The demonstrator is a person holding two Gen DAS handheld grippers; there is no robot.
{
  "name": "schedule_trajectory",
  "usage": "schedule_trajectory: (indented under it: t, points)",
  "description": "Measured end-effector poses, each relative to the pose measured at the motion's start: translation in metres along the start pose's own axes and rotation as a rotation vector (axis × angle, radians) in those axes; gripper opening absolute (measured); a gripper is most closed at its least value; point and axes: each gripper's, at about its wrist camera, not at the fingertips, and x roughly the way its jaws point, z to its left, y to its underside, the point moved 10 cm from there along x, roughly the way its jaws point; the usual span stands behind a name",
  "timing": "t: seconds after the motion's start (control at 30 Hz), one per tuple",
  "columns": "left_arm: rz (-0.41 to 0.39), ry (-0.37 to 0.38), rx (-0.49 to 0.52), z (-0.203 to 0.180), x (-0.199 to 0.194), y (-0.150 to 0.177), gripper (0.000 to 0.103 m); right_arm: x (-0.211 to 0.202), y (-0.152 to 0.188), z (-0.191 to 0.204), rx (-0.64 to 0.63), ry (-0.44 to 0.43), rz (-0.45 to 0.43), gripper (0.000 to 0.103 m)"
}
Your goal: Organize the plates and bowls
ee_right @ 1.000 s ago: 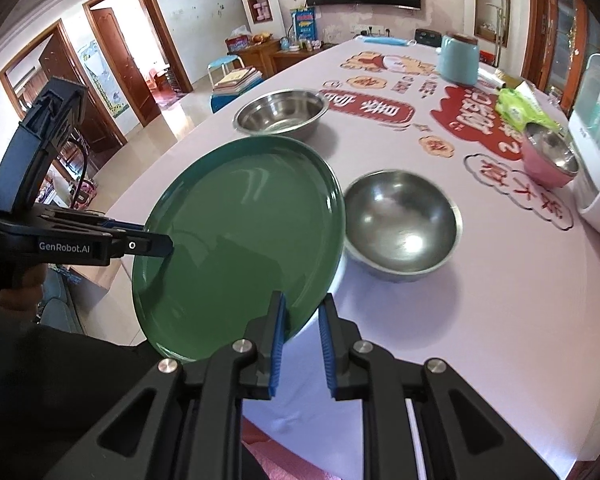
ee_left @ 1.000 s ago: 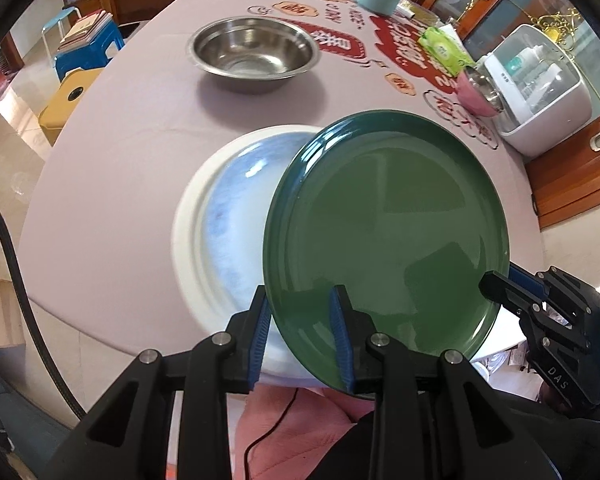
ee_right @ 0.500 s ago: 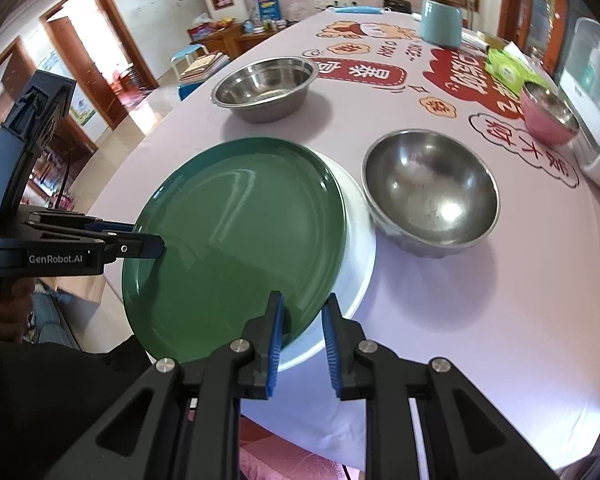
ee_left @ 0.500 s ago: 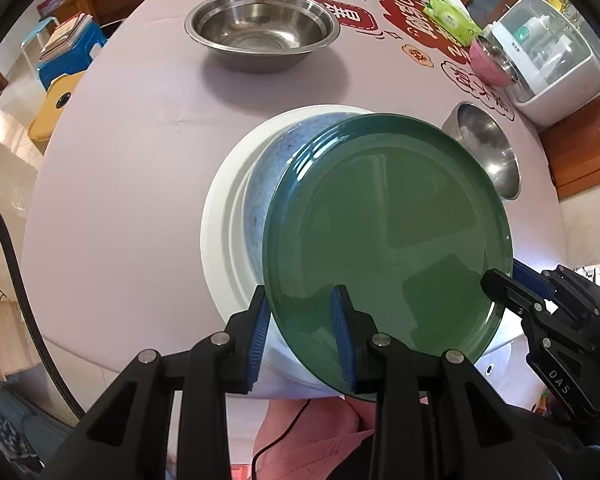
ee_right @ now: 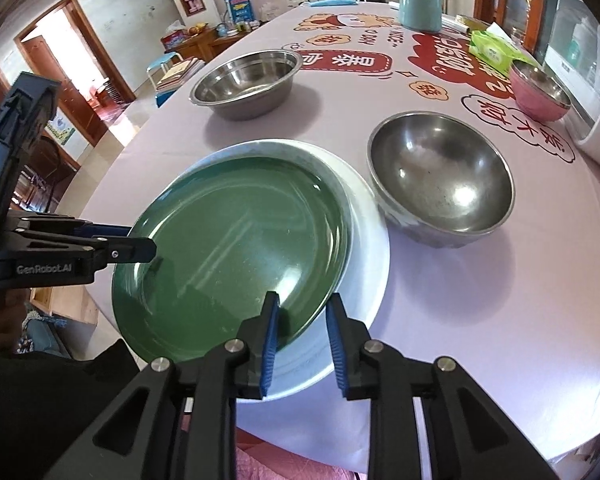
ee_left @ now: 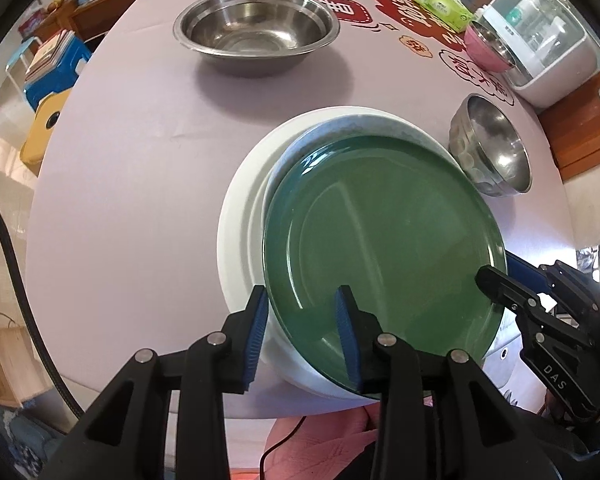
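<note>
A dark green plate (ee_left: 380, 240) lies on a pale blue plate (ee_left: 340, 126), which sits on a white plate (ee_left: 240, 216) near the table's front edge. My left gripper (ee_left: 301, 330) straddles the green plate's near rim. Its jaws are opening, and a gap shows beside the rim. In the right wrist view my right gripper (ee_right: 302, 332) straddles the green plate (ee_right: 236, 248) at its near right rim. Its jaws are opening too, the right pad clear of the plate. A small steel bowl (ee_right: 440, 176) stands just right of the stack.
A wide steel bowl (ee_left: 256, 32) stands farther back on the pink tablecloth (ee_left: 140, 160). A pink bowl (ee_right: 540, 92), a green tissue pack (ee_right: 496, 50), a teal canister (ee_right: 420, 8) and a white appliance (ee_left: 548, 48) line the far right. The table edge runs just below the stack.
Both grippers came down with the green plate, and it now rests on the blue and white plates instead of hanging tilted above them. Both pairs of jaws have widened slightly.
</note>
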Motion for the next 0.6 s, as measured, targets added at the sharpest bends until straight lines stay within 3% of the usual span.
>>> schedule_trajectory:
  t: [0.43, 0.6]
  points:
    - [-0.032, 0.014, 0.070, -0.021, -0.008, -0.011, 0.035, -0.001, 0.002, 0.002, -0.005, 0.027, 0.003, 0.036]
    - [-0.072, 0.020, 0.067, -0.024, -0.019, -0.014, 0.049, -0.010, -0.004, 0.009, -0.034, 0.027, -0.017, 0.049]
